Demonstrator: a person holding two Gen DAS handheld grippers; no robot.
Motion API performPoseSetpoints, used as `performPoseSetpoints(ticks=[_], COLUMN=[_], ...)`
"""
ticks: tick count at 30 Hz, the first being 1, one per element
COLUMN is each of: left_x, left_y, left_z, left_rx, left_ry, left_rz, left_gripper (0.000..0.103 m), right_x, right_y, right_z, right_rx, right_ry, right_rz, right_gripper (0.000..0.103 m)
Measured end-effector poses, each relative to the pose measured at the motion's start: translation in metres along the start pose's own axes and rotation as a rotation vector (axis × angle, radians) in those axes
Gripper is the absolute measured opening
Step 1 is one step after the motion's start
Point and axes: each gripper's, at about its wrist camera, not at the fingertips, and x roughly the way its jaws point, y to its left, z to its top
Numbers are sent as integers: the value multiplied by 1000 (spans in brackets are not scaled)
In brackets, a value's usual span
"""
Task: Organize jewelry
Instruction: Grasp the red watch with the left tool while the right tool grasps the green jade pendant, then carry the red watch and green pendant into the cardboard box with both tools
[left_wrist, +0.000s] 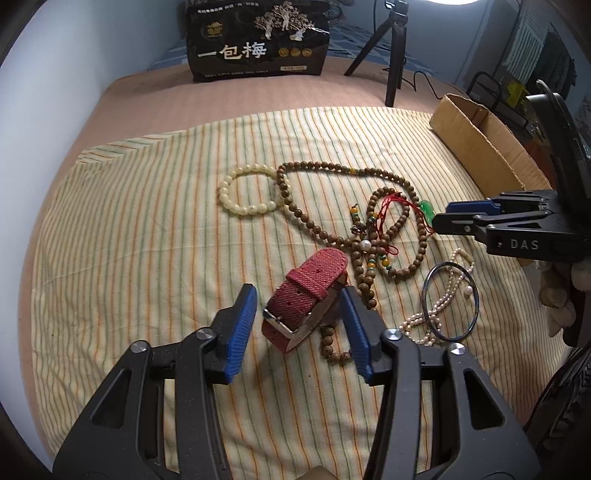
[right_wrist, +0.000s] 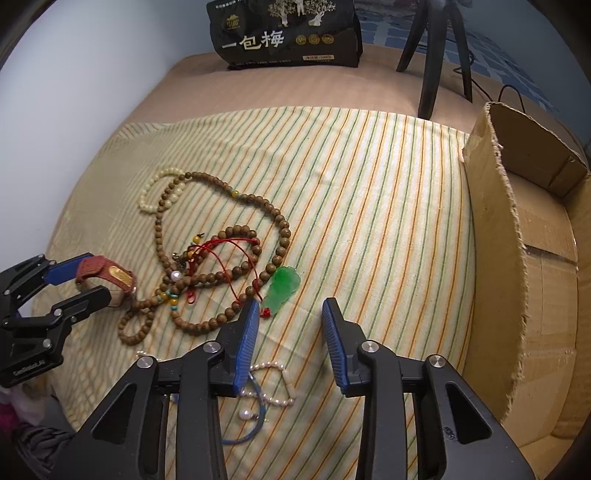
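A red fabric-strap watch (left_wrist: 303, 295) lies between the open jaws of my left gripper (left_wrist: 299, 299); it also shows in the right wrist view (right_wrist: 107, 275). Behind it lies a tangle of brown bead necklaces (left_wrist: 354, 206) with a red cord and a green jade pendant (right_wrist: 282, 286). A cream bead bracelet (left_wrist: 245, 192) lies at the far left. A pearl strand (left_wrist: 443, 295) and a dark blue bangle (left_wrist: 450, 301) lie at the right. My right gripper (right_wrist: 290, 314) is open and empty, hovering just right of the pendant, above the pearls (right_wrist: 269, 384).
A striped yellow cloth (left_wrist: 147, 240) covers the bed. An open cardboard box (right_wrist: 535, 240) stands at the right edge. A black snack bag (left_wrist: 256, 40) and a black tripod (left_wrist: 391, 48) stand at the back.
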Motion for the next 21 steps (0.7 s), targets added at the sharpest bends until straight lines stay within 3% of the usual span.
performPoseSetpoints(ticks=[9,12,14,21], left_x=[3,3,3,0], left_y=[2,2,0,1], left_z=[3,3,3,2], left_rx=[-17,-19,-16,-20], left_ry=[3,4,3,-9], left_rz=[-26,-22,-22,-9], left_gripper=[25,20,19,19], right_x=[11,13,13,10], right_y=[9,9,8,1], right_z=[6,6,6,2], right_rx=[-55,-71,-70,-60], right_ry=[-4,-7,-10,-30], right_rz=[-44,-65,-68,-48], right_gripper=[26,17,8,5])
